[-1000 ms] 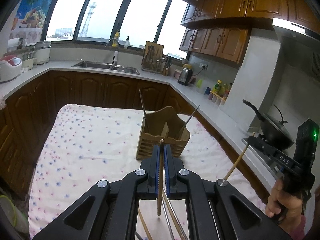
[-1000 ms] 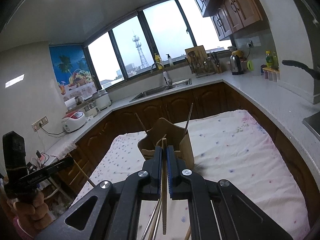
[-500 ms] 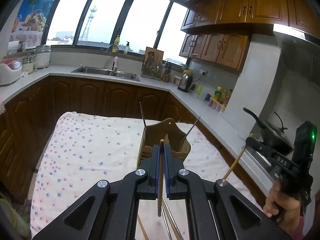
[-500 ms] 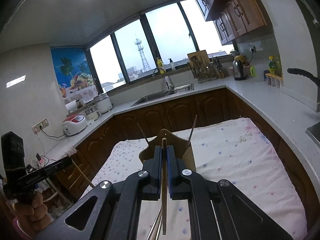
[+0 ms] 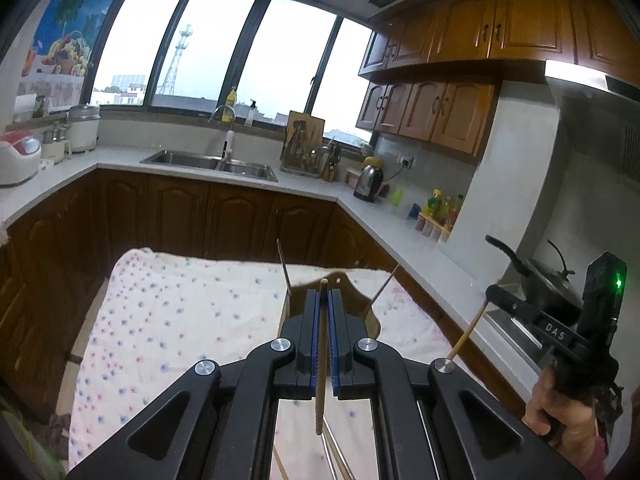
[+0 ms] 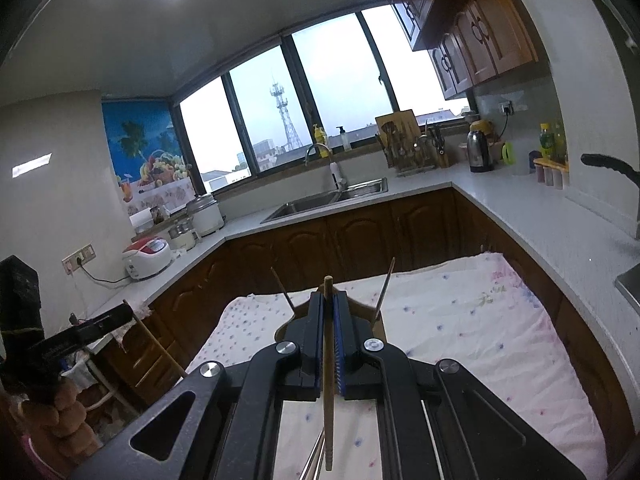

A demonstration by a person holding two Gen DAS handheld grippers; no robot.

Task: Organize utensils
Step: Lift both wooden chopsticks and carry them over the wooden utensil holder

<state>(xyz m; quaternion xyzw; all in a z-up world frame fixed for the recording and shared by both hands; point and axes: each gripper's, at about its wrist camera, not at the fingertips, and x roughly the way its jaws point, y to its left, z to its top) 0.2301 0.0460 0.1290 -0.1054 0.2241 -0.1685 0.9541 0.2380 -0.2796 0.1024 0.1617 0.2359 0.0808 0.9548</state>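
My left gripper (image 5: 324, 294) is shut on a wooden chopstick (image 5: 320, 380) that runs lengthwise between its blue pads, with both ends sticking out. My right gripper (image 6: 328, 298) is shut the same way on another wooden chopstick (image 6: 328, 392). The wooden utensil holder (image 5: 370, 314) stands on the flowered cloth just beyond both sets of fingers, mostly hidden by them. Two thin sticks (image 5: 283, 264) lean out of it. The holder (image 6: 360, 309) shows only as a sliver in the right wrist view. Loose utensils (image 5: 336, 454) lie on the cloth under the grippers.
The table with the flowered cloth (image 5: 180, 312) fills the middle. A white counter runs around it with a sink (image 5: 208, 160), a kettle (image 5: 370, 178) and a wok (image 5: 548, 284) on the stove. A wooden chair (image 6: 152, 352) stands off the table's left side.
Both grippers have drawn back and up a little with their chopsticks. The holder now sits lower in both views and is more hidden behind the fingers.
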